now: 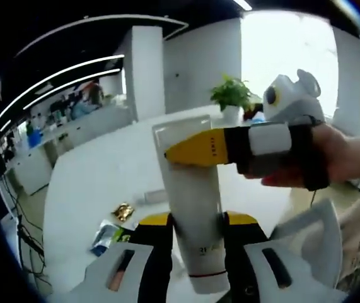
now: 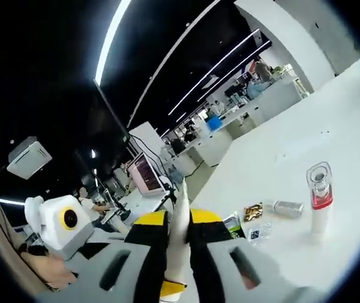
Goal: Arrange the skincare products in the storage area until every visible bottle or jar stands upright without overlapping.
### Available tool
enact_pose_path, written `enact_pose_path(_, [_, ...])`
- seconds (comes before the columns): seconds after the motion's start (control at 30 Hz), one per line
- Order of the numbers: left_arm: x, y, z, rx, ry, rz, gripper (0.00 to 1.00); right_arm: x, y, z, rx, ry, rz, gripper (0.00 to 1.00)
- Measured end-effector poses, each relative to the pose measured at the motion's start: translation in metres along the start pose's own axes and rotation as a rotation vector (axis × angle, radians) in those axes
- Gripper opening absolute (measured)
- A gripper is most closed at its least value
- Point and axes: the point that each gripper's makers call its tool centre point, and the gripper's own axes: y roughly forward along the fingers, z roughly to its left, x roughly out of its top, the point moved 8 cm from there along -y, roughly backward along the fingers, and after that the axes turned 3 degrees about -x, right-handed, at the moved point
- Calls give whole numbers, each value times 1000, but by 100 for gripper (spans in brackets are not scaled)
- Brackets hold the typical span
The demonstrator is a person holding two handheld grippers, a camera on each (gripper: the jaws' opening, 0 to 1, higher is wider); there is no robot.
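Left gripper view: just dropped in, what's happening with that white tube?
A person is holding the white tube in the air with both grippers. The left gripper is shut on its lower body, near the cap end, and the right gripper pinches the flat crimped end at the top. Its own view sees that crimp edge-on between its jaws. On the white table a clear-capped bottle stands upright, with a small silver tube and sachets lying nearby.

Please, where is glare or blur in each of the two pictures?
Left gripper view: the bright window behind the plant washes out; the white tube stays sharp. Right gripper view: ceiling light strips glare against a dark ceiling; the tube close between the jaws looks blurred; the pump bottle is clearer.
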Motion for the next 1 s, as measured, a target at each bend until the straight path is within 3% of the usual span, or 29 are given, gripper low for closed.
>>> enact_pose_path(0.07, [1, -1, -1, -12, 0, -6, 29, 3, -1, 2, 25, 12, 25, 9])
enact_pose_path(0.23, [6, -4, -3, -80, -8, -28, 29, 15, -3, 20, 126, -232, 83, 7])
enact_pose_path(0.37, [12, -9, -4, -171, 27, -56, 27, 24, -9, 29, 211, -334, 115, 7])
enact_pose_path(0.53, [20, -13, -3, -278, 61, -86, 25, 32, -18, 32, 305, -345, 127, 7])
enact_pose_path(0.67, [27, -15, -6, -380, 58, -85, 29, 35, -25, 40, 398, -340, 146, 7])
enact_pose_path(0.77, [30, -16, -9, -447, 107, -78, 31, 35, -29, 46, 435, -350, 162, 6])
enact_pose_path(1.0, [32, -14, -22, -552, 167, -63, 29, 35, -37, 54, 538, -321, 155, 6])
